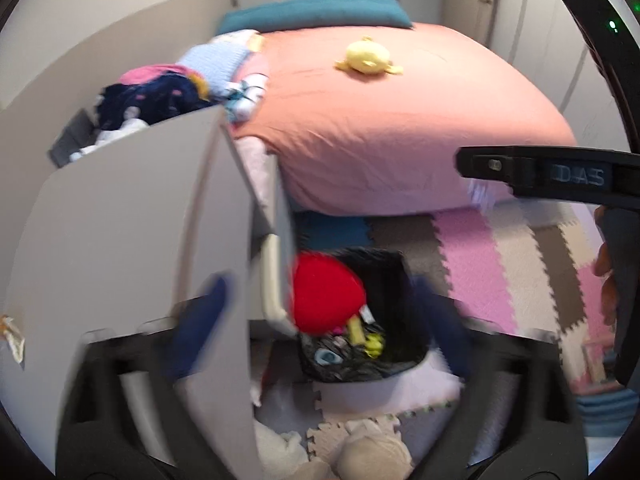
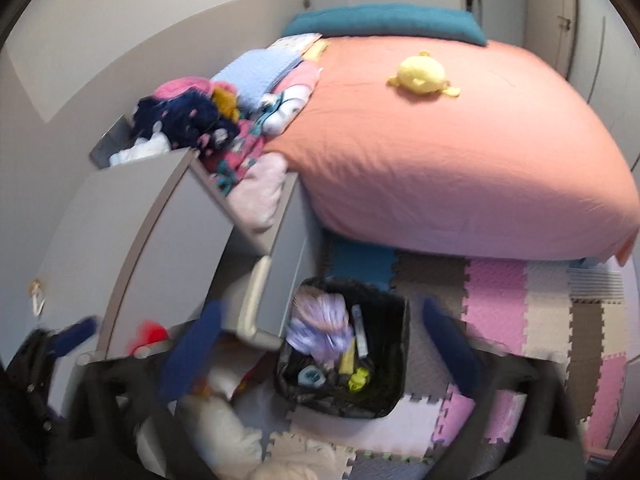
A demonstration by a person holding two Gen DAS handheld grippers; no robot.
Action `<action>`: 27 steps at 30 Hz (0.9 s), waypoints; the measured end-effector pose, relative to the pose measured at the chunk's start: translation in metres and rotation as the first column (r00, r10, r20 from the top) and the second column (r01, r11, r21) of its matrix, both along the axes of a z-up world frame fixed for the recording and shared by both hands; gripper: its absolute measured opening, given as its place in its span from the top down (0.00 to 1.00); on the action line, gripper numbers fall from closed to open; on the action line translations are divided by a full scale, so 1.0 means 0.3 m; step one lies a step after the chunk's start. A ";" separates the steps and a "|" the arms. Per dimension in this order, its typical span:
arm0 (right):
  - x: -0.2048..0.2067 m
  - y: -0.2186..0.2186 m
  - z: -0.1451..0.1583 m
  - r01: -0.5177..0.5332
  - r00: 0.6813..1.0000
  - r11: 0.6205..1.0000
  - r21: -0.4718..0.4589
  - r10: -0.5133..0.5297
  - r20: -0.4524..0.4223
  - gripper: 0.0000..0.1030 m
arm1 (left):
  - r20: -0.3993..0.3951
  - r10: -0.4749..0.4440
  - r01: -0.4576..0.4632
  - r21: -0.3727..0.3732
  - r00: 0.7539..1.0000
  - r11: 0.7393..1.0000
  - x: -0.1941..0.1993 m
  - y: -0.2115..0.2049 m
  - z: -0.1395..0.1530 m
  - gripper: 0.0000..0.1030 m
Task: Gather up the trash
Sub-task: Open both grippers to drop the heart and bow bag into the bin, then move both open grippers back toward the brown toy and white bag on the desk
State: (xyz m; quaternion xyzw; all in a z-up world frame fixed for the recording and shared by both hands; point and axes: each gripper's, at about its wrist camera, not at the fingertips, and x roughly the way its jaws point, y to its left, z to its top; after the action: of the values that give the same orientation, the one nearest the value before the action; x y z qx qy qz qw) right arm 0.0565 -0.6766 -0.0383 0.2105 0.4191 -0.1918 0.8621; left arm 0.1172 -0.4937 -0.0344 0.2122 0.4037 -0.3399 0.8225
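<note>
A black-lined trash bin [image 1: 390,356] [image 2: 384,392] stands on the foam floor mat beside the bed. It holds yellow scraps, a blue ring and a tube. A red object [image 1: 326,294] is in mid-air over the bin between my left gripper's [image 1: 324,316] open blue-padded fingers, not touched by either. In the right wrist view a crumpled pale purple wrapper [image 2: 320,326] lies over the bin's rim, between my right gripper's [image 2: 320,344] wide-open fingers. The frames are blurred by motion.
A grey dresser [image 1: 132,216] with an open drawer [image 2: 256,184] full of clothes stands left of the bin. A bed [image 2: 460,160] with a pink cover carries a yellow plush toy [image 2: 422,74]. The right gripper's body [image 1: 560,176] crosses the left wrist view.
</note>
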 end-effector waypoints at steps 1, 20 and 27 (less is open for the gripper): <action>0.006 -0.002 0.001 0.012 1.000 1.000 -0.018 -0.012 -0.002 0.03 | 0.011 0.010 -0.010 -0.004 1.000 1.000 0.007 0.010 0.004 0.06; 0.074 0.086 0.013 0.006 0.999 0.997 -0.083 -0.009 -0.039 0.03 | 0.002 0.095 -0.095 -0.033 0.995 0.995 0.084 0.169 0.042 0.06; 0.108 0.156 0.041 -0.026 0.999 0.995 -0.092 0.024 -0.028 0.03 | 0.007 0.116 -0.116 -0.047 0.993 0.992 0.100 0.247 0.061 0.06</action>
State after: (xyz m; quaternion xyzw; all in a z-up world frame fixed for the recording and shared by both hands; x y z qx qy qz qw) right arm 0.0888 -0.6297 -0.0261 0.1626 0.4240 -0.2030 0.8675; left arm 0.1472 -0.4196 -0.0160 0.1708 0.4034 -0.2998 0.8475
